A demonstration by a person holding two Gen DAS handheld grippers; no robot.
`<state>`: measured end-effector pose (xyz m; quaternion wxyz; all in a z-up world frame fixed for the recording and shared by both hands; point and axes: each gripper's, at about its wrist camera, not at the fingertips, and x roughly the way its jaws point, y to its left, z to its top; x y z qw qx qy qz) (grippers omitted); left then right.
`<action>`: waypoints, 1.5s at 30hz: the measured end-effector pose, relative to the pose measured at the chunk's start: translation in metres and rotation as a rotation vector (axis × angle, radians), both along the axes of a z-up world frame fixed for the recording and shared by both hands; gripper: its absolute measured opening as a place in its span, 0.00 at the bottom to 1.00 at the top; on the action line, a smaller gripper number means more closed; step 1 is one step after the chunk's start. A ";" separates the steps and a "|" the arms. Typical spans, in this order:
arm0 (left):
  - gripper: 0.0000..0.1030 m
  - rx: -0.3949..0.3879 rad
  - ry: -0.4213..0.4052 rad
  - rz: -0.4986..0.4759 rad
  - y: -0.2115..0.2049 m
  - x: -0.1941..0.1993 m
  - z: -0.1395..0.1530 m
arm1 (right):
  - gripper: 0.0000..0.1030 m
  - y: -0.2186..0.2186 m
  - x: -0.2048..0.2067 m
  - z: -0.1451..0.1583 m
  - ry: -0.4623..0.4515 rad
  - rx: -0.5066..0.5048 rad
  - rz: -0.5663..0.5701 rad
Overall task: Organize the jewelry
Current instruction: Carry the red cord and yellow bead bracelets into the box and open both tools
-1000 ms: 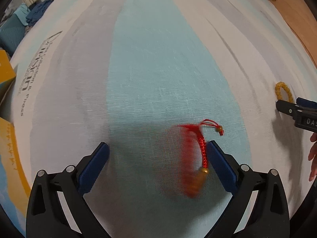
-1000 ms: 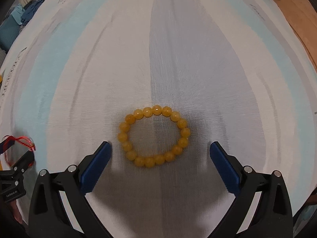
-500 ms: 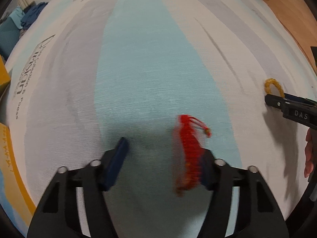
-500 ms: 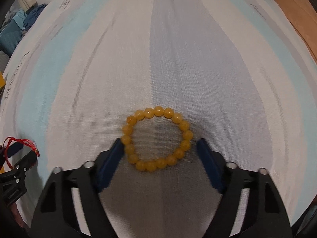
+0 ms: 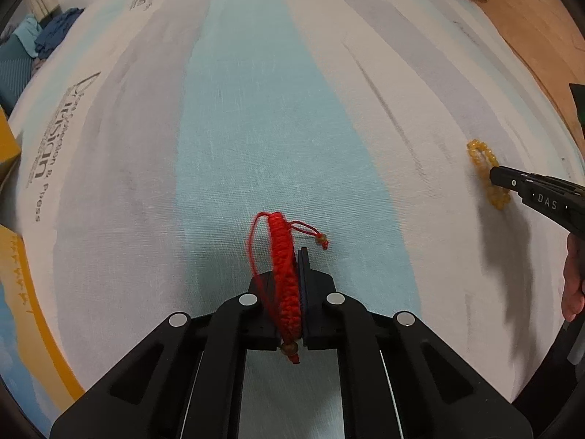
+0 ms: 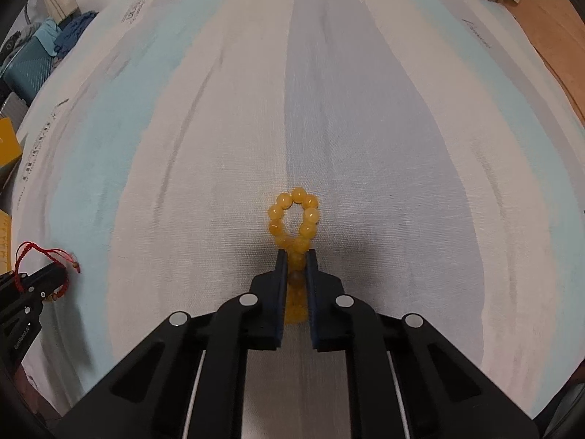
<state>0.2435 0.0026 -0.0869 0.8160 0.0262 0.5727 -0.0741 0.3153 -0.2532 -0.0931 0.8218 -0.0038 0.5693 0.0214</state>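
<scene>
My left gripper [image 5: 289, 274] is shut on a red braided cord bracelet [image 5: 283, 256], squeezed flat between the blue pads; its loose cords and a small bead [image 5: 322, 240] stick out to the right. My right gripper [image 6: 295, 267] is shut on a yellow bead bracelet [image 6: 294, 216], pinched into a narrow loop that pokes out ahead of the pads. In the left wrist view, the right gripper [image 5: 497, 179] with the yellow bracelet [image 5: 482, 161] appears at far right. The right wrist view shows the left gripper [image 6: 55, 274] with the red bracelet [image 6: 27, 256] at far left. Both bracelets sit just above the striped cloth [image 5: 256, 109].
The striped white, grey and light blue cloth [image 6: 365, 109] covers a wide soft surface. Yellow boxes [image 5: 7, 139] lie at the left edge. Blue fabric and a teal case [image 6: 33, 58] sit at the far left. Wooden floor [image 5: 530, 18] shows at the top right. A hand [image 5: 574, 281] is at the right edge.
Both grippers have gone from wide open to shut. The left one closed on the red bracelet, the right one on the yellow bead bracelet, squeezing its ring narrow. Both have risen slightly.
</scene>
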 end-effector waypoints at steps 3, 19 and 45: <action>0.05 0.000 -0.009 0.002 0.004 0.002 0.004 | 0.09 -0.005 -0.005 0.009 -0.008 0.006 0.000; 0.05 -0.001 -0.057 -0.003 0.005 -0.012 0.043 | 0.09 -0.003 -0.019 0.061 -0.070 0.051 0.018; 0.05 0.021 -0.171 0.082 0.086 -0.074 0.127 | 0.09 0.109 -0.070 0.152 -0.203 0.075 0.162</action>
